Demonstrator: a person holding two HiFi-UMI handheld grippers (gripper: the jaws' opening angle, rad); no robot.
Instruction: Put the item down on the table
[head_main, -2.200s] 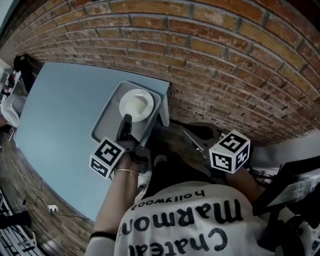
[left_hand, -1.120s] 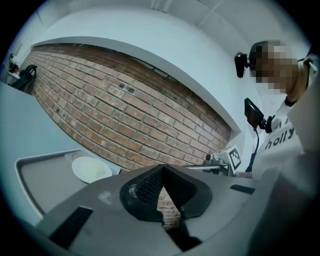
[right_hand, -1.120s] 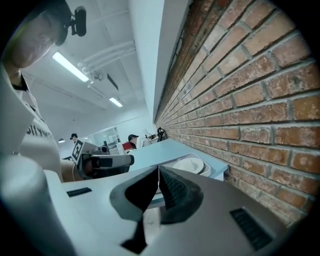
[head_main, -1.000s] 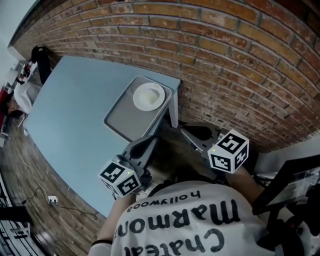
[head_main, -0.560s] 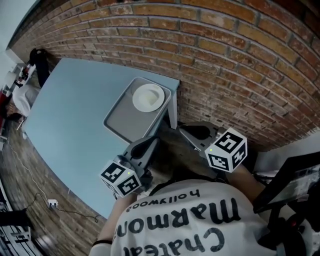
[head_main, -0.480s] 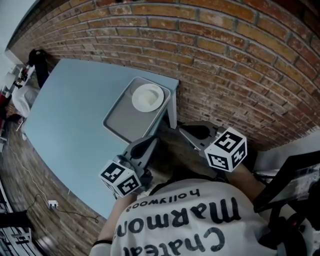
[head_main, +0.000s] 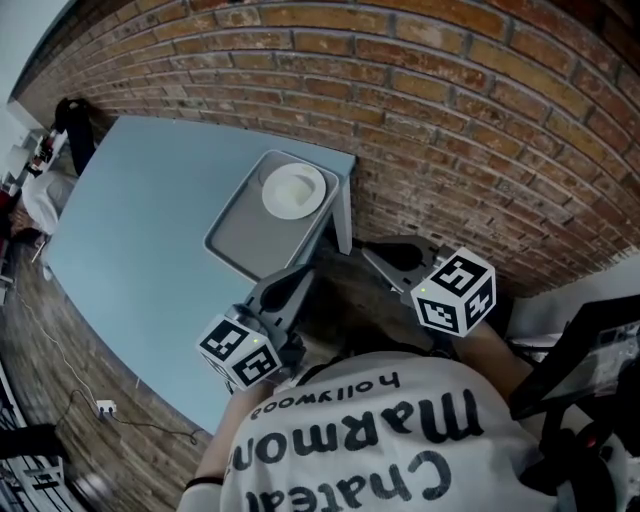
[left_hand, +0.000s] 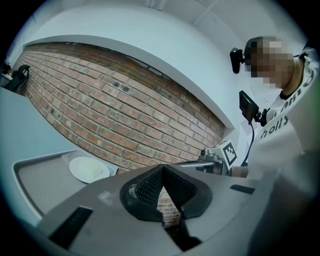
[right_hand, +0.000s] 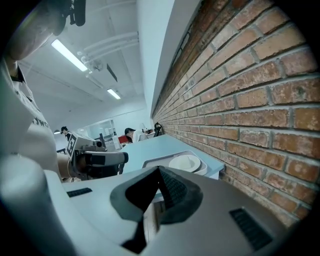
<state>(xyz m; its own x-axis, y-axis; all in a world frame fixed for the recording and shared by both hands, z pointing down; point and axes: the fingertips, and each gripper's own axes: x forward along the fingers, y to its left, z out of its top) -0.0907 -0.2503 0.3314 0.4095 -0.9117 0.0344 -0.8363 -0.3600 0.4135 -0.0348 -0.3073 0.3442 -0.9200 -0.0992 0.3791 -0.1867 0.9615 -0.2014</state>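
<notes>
Both clenched, both empty: left gripper (head_main: 296, 281) and right gripper (head_main: 380, 257) hang short of the desk (head_main: 130, 220); tray (head_main: 240, 236) with plate (head_main: 292, 190) sits on it ahead of them, seemingly set down, so keep clear, no nudging

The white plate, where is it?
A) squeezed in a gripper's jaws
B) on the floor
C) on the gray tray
C: the white plate sits on the gray tray, which rests on the blue table.
</notes>
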